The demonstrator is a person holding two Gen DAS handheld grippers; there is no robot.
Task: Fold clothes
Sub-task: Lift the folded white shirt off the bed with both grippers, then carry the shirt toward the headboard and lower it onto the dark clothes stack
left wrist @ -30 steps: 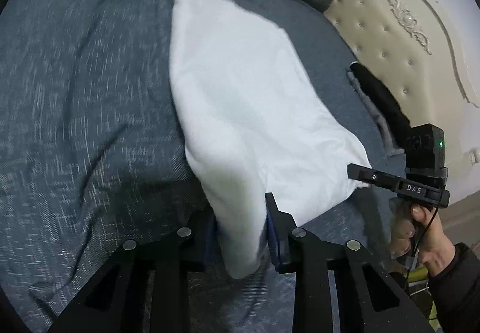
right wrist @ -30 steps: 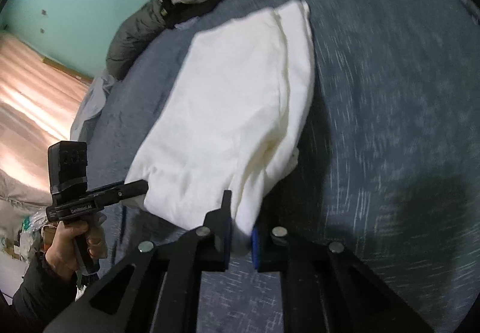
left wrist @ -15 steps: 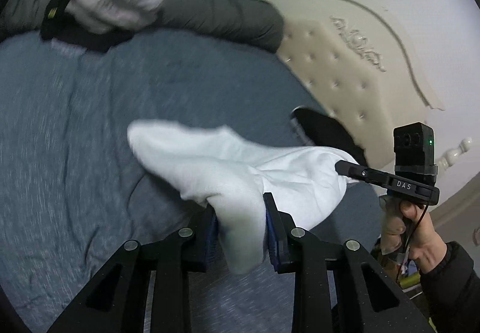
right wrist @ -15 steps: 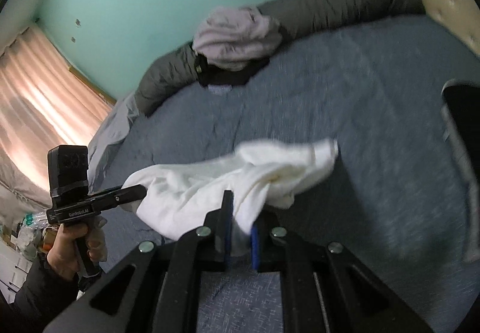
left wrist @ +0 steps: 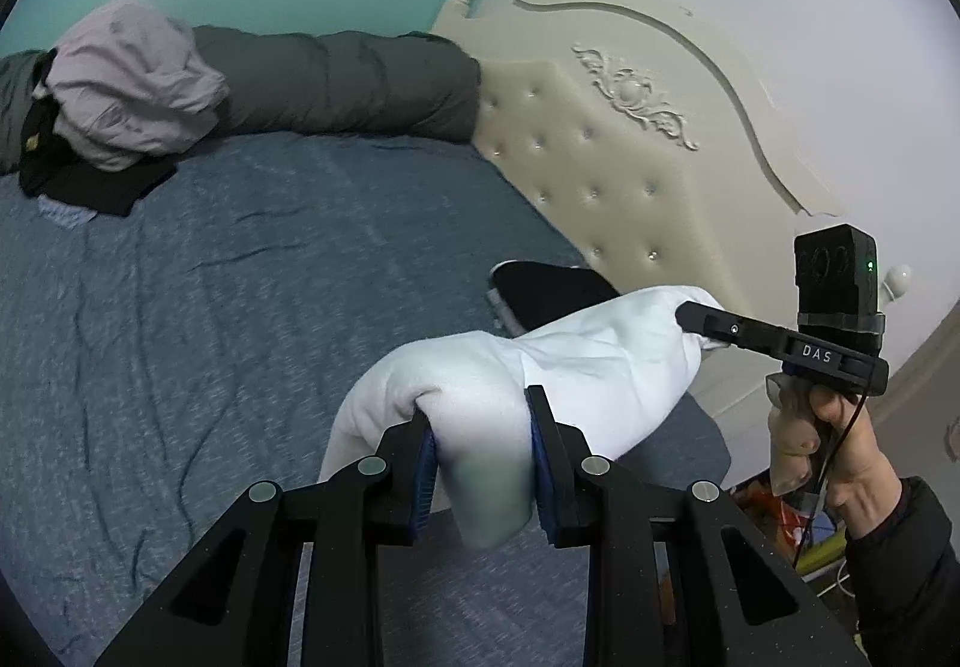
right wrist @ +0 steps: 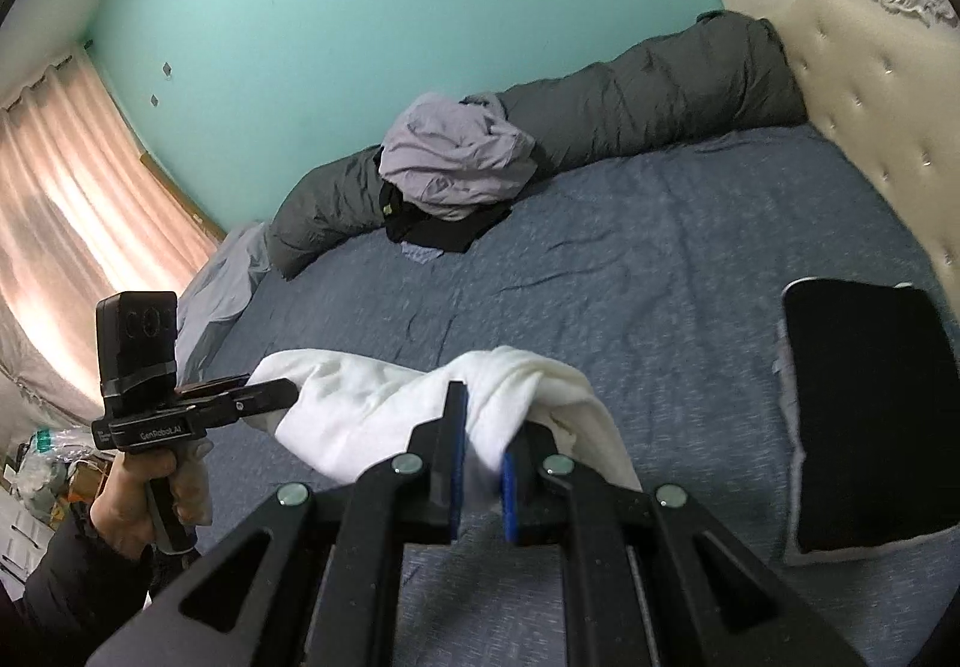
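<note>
A white garment [left wrist: 576, 361] hangs in the air above the blue-grey bed [left wrist: 210, 343], stretched between both grippers. My left gripper [left wrist: 480, 451] is shut on a thick bunched fold of it at one end. In the right wrist view the same white garment [right wrist: 372, 397] sags between the tools, and my right gripper [right wrist: 480, 451] is shut on its other end. Each wrist view shows the other gripper, held in a person's hand, biting the far end of the cloth: the right one [left wrist: 708, 322] and the left one [right wrist: 282, 397].
A pile of unfolded clothes [right wrist: 456, 156], lilac on top of black, lies at the far side of the bed against a rolled grey duvet [right wrist: 654, 84]. A folded black garment [right wrist: 864, 415] lies near the cream tufted headboard [left wrist: 612, 144]. A curtained window [right wrist: 66, 223] is at the left.
Both grippers have risen with the white garment, lifting it off the bed, where it lay spread out a second ago. The views now take in the wall and headboard.
</note>
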